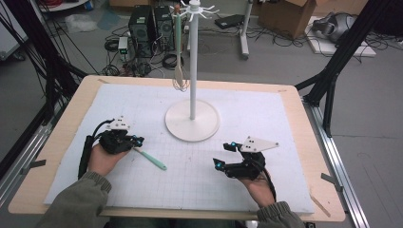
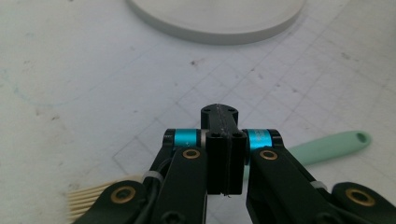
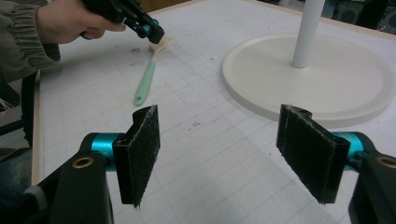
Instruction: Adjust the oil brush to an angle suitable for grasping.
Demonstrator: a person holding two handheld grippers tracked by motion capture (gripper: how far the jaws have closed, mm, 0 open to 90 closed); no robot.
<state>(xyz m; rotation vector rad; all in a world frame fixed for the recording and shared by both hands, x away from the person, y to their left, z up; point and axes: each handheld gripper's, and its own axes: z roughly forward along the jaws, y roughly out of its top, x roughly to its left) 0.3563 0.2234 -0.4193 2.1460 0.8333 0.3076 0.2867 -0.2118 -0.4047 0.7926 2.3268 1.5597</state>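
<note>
Front counter (image 1: 190, 180): open mat between the 2 grippers.
Centre: stand base (image 1: 192, 121) and pole (image 1: 193, 66) block passage.
Left: brush (image 1: 151, 159) lies flat beside the left gripper (image 1: 138, 141).

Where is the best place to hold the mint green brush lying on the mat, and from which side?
Probably the mint green brush is best gripped mid-handle, coming from above with jaws across its width: it lies flat and the handle is slim. The shut left gripper already sits over its bristle end.

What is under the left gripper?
Under the left gripper a mint-handled pastry brush lies on the white mat; bristles and handle stick out either side. Its middle is covered by the jaws.
</note>
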